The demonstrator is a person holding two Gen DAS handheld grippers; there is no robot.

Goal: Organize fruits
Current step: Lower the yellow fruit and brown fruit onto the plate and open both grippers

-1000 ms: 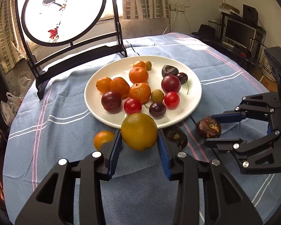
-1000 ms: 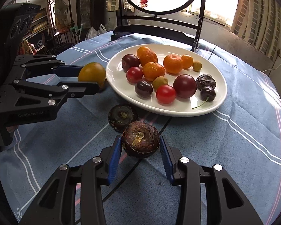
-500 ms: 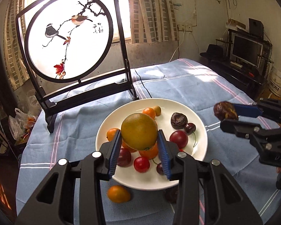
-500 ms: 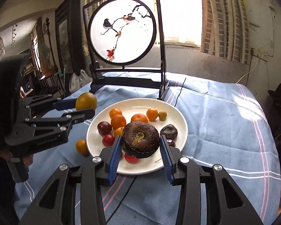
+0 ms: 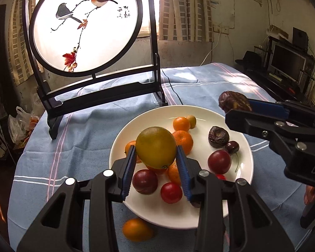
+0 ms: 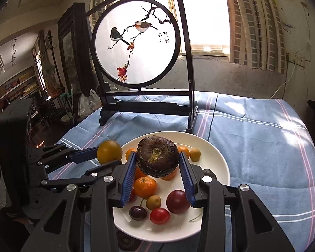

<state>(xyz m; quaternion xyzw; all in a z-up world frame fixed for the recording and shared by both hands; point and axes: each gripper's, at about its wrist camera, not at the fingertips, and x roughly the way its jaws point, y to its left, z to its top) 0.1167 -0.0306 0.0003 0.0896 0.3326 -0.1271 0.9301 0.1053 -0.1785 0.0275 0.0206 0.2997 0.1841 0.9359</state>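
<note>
My left gripper (image 5: 156,163) is shut on a large yellow-orange fruit (image 5: 156,147) and holds it above the white plate (image 5: 244,153). My right gripper (image 6: 158,168) is shut on a dark brown wrinkled fruit (image 6: 156,156), also held above the plate (image 6: 218,157). The plate holds several mandarins, plums, cherry tomatoes, a cherry and another wrinkled dark fruit (image 5: 218,136). In the left wrist view the right gripper (image 5: 239,107) shows at the right with its fruit (image 5: 233,103). In the right wrist view the left gripper (image 6: 109,157) shows at the left with its fruit (image 6: 109,151).
One orange fruit (image 5: 136,230) lies on the blue striped tablecloth (image 5: 84,130) in front of the plate. Another dark wrinkled fruit (image 6: 126,241) lies on the cloth by the plate's near rim. A black-framed round bird screen (image 5: 86,27) stands behind the plate, with a cable (image 5: 174,90) beside it.
Both grippers lifted their fruits off the cloth and now hold them higher and further forward, over the plate. The views have tilted up toward the screen.
</note>
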